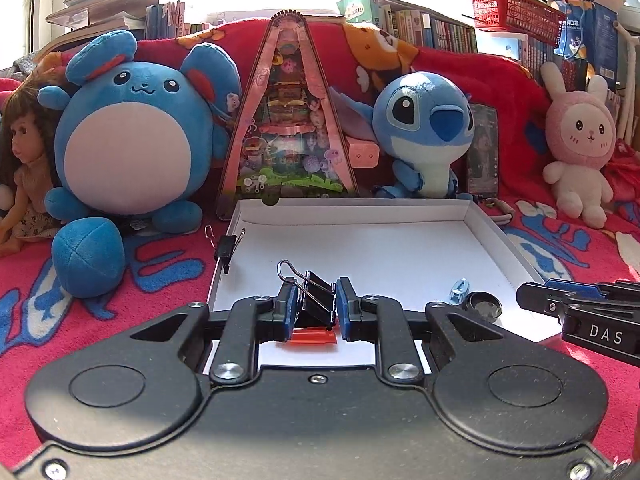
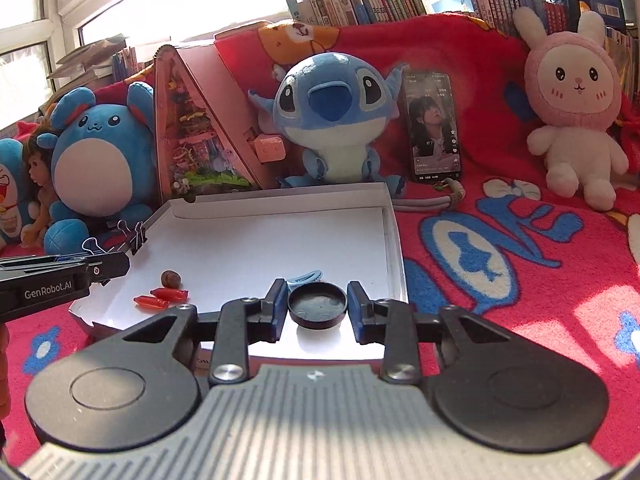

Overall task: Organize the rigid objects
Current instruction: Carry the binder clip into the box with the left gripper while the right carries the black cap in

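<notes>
My left gripper [image 1: 316,292] is shut on a black binder clip [image 1: 316,306], whose wire handle sticks up to the left, over the near end of a white tray [image 1: 380,248]. A red piece [image 1: 314,338] lies on the tray under it. My right gripper [image 2: 317,292] is shut on a round black cap [image 2: 318,306] above the tray [image 2: 260,248]. In the left wrist view that cap [image 1: 484,306] shows at the right gripper's tips [image 1: 528,296], beside a small light-blue clip [image 1: 459,291]. The left gripper [image 2: 100,268] enters the right wrist view from the left.
A second binder clip [image 2: 134,236] grips the tray's left rim. Two red pieces [image 2: 160,299] and a brown ball [image 2: 170,278] lie in the tray. Plush toys [image 1: 128,128], a triangular toy box [image 1: 288,120] and a phone [image 2: 434,128] stand behind on a red blanket [image 2: 520,280].
</notes>
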The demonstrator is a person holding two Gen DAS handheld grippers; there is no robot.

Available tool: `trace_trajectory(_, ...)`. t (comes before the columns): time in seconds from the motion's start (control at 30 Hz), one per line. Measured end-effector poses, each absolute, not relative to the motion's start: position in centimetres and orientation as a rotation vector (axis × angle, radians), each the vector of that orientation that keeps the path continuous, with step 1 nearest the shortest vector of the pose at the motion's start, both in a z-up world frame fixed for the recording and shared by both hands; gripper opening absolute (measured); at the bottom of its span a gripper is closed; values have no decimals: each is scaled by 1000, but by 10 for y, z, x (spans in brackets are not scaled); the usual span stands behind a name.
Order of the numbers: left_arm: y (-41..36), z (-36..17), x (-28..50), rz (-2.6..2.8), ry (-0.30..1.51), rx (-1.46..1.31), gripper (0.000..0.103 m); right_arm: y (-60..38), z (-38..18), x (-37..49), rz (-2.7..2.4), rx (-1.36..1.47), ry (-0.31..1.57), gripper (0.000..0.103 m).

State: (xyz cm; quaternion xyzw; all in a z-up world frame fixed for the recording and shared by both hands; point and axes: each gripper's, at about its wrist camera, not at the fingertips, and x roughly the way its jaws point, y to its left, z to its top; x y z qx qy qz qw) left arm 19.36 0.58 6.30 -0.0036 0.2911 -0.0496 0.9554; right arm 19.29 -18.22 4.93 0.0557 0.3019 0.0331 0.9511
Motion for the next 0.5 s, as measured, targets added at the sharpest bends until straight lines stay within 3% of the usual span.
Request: trace_trajectory(0.5,11,41,229,-43,664,-39,20,-167,36,223,45,51,660,37)
